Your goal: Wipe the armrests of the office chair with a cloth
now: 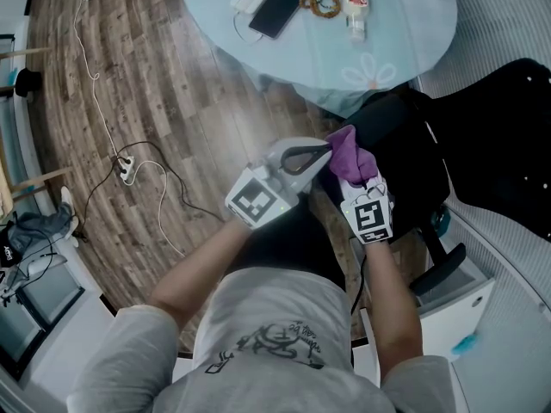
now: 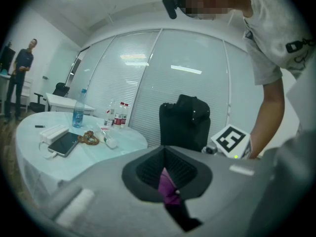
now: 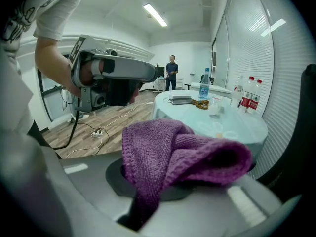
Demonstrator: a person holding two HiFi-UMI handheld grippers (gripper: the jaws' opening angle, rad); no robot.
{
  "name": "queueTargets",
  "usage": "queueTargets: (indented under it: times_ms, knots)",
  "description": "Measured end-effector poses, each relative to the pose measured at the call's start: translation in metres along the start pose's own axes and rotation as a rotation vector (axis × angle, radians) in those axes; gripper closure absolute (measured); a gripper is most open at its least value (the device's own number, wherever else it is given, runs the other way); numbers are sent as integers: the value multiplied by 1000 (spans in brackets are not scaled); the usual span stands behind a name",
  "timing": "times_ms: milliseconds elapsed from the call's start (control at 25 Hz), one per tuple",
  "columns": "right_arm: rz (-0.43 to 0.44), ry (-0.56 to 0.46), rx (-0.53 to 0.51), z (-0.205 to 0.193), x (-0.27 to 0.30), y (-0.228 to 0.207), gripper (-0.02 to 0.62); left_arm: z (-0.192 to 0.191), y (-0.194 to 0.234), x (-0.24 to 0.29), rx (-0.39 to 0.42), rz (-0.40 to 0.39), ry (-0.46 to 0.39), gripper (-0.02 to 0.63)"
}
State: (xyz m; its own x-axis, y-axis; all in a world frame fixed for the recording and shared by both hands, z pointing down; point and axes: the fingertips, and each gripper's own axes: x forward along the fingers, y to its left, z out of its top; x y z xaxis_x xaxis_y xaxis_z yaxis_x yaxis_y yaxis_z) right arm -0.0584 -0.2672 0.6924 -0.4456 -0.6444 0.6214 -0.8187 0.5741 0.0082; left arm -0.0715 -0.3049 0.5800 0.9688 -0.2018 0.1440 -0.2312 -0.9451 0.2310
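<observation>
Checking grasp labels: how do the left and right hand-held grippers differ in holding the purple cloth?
The left hand-held gripper pinches only a thin sliver of the purple cloth; the right hand-held gripper holds a thick bunch spilling over its jaws. The left lies crosswise toward the cloth; the right points forward. Both are shut on it.

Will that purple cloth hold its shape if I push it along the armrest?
Probably floppy: the purple cloth folds and droops over the right gripper. Likely light, bunching easily. Its knitted weave should grip rather than slip.
</observation>
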Motion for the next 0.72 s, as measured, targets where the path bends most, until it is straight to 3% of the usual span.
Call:
queueTargets:
  times_ms: [720]
  knots:
    - [-192,56,61,-28,-9,-180,561,1,-1,4,2,-7,3,604]
